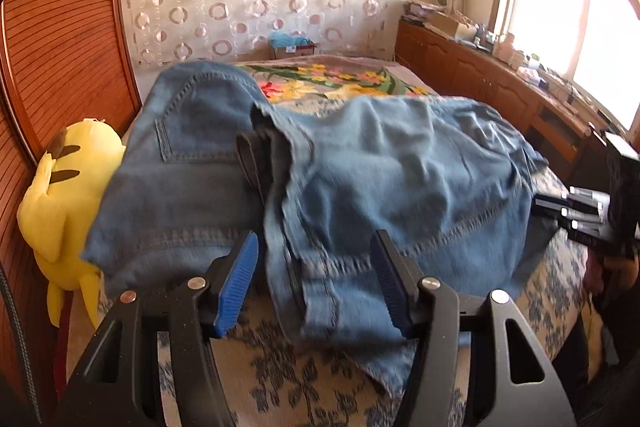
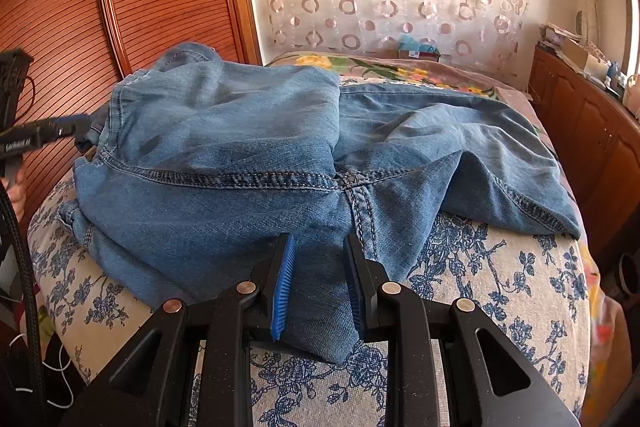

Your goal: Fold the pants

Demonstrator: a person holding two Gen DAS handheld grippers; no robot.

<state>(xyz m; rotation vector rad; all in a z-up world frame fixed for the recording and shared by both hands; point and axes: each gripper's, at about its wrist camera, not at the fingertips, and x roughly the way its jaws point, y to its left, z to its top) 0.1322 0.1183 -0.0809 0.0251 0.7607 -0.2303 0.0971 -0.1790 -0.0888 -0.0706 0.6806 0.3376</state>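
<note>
Blue denim pants [image 2: 248, 155] lie heaped on the bed [image 2: 500, 279], across its blue-flowered cover, seat side up, one leg running out toward three o'clock in the right wrist view. The thick stitched seam crosses the middle of the heap and meets the crotch seam just past the right tool's tips.

The right tool [image 2: 320, 247] sits at six o'clock of its own view, blue pads a modest gap apart, with a fold of denim lying between them. Whether those pads actually pinch the cloth, I cannot tell from here; the fabric fills the gap but the contact is not clear.

Over on the other side, the left tool [image 1: 316, 239] stands wide apart. A rumpled hem of the pants lies between the pads, nearer the right-hand one, and the left-hand pad is clear of the cloth, so nothing is clamped. This view is blurred.

At nine o'clock in the left wrist view, a yellow plush toy [image 1: 64, 199] is wedged between the bed and the wooden slatted wall. At three o'clock in that view the right tool's black body pokes in beside the denim. A bright flowered blanket [image 1: 340, 83] covers the far end of the bed at twelve o'clock.
</note>
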